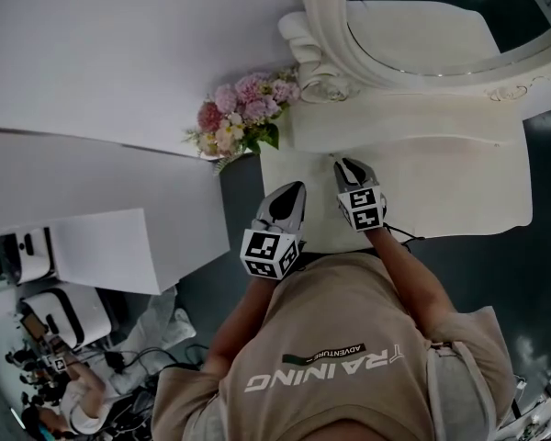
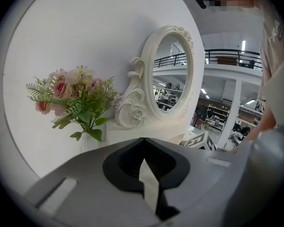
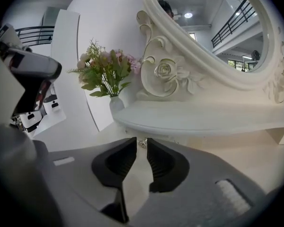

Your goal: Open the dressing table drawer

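Table [image 1: 459, 173] with oval mirror [image 1: 422, 26]. The drawer [image 3: 166, 138] sits under the shelf below the mirror and is shut (contents unseen). Vase [image 3: 116, 104] at the table's left end holds pink flowers [image 3: 106, 72]. Step, as judged: approach. Right gripper [image 1: 342, 163] jaws are narrowly apart and empty, with the knob [image 3: 142, 143] just beyond the tips. Left gripper [image 2: 142, 140] is closed on nothing, idle. Next: advance until the pads flank the knob, close, pull straight back.

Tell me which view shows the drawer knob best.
The right gripper view: the knob sits just ahead of the right gripper's parted jaws. The head view and left gripper view do not show it.
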Available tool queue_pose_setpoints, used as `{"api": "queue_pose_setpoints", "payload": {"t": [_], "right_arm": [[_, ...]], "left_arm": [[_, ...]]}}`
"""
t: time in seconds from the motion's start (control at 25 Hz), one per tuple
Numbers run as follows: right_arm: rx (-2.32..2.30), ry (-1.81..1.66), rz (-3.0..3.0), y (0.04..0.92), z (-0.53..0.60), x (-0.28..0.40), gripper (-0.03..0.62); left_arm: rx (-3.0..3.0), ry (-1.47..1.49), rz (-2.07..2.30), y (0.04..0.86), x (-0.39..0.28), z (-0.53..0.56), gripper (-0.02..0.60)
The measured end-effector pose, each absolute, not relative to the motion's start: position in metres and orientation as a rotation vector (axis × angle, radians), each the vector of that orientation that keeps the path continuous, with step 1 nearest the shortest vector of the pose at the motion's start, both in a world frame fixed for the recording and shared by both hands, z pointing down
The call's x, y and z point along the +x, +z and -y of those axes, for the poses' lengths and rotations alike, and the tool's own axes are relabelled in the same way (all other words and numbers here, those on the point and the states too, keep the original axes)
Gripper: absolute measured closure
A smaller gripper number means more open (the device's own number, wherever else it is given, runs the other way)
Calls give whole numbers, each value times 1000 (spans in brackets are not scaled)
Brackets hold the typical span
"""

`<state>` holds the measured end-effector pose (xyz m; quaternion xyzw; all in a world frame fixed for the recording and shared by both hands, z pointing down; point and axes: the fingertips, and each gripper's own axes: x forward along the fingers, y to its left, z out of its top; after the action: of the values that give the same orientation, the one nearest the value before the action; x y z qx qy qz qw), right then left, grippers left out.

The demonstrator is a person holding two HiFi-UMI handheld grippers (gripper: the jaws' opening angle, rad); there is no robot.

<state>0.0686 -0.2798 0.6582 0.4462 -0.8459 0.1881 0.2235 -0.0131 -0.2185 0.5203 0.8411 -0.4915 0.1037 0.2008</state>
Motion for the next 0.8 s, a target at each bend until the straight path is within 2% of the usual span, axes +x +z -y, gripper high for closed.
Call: {"api": "queue_pose_setpoints", "payload": {"t": [0.36, 0.8], "right_arm": [[1231, 646, 2263, 692, 295, 58, 462], [1271, 710, 2226, 705, 307, 46, 462]], "left_arm": [[2287, 296, 1389, 532, -23, 222, 563], [2261, 306, 1398, 538, -35, 220, 563]]}}
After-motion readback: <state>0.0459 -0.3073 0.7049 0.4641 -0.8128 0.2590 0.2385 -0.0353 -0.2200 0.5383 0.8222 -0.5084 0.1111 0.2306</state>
